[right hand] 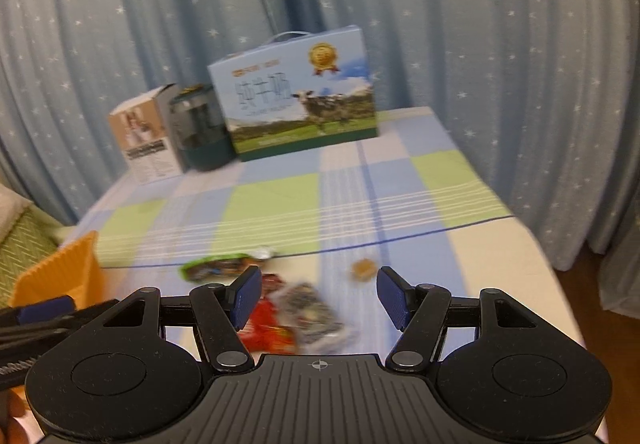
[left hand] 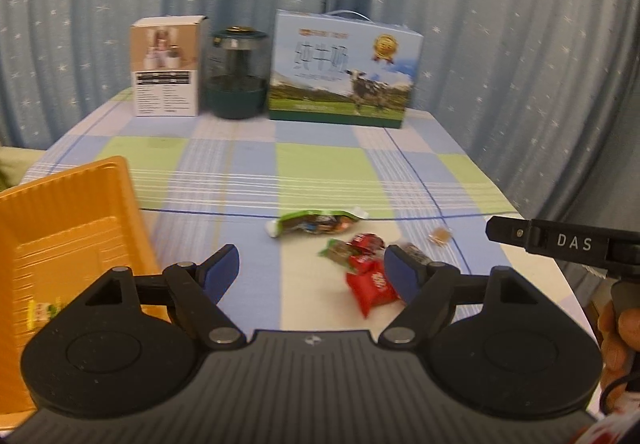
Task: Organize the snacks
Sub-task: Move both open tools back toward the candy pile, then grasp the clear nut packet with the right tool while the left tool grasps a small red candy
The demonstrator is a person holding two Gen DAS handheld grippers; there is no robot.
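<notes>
Several wrapped snacks lie loose on the checked tablecloth: a green packet (left hand: pixel 316 222), red packets (left hand: pixel 370 282), a dark clear-wrapped packet (right hand: pixel 310 310) and a small brown sweet (left hand: pixel 439 235). An orange tray (left hand: pixel 60 228) stands at the left, with a green-and-white item in its near corner. My left gripper (left hand: pixel 314 270) is open above the cloth, nothing between its fingers, with the red packets beside its right pad. My right gripper (right hand: pixel 318 294) is open over the dark packet without touching it. The right gripper's body shows at the right edge of the left wrist view.
At the back of the table stand a white and brown carton (left hand: pixel 166 65), a dark green jar (left hand: pixel 236 73) and a blue milk box with a cow (left hand: pixel 344 65). A blue starred curtain hangs behind. The table's edge curves away on the right (right hand: pixel 560 284).
</notes>
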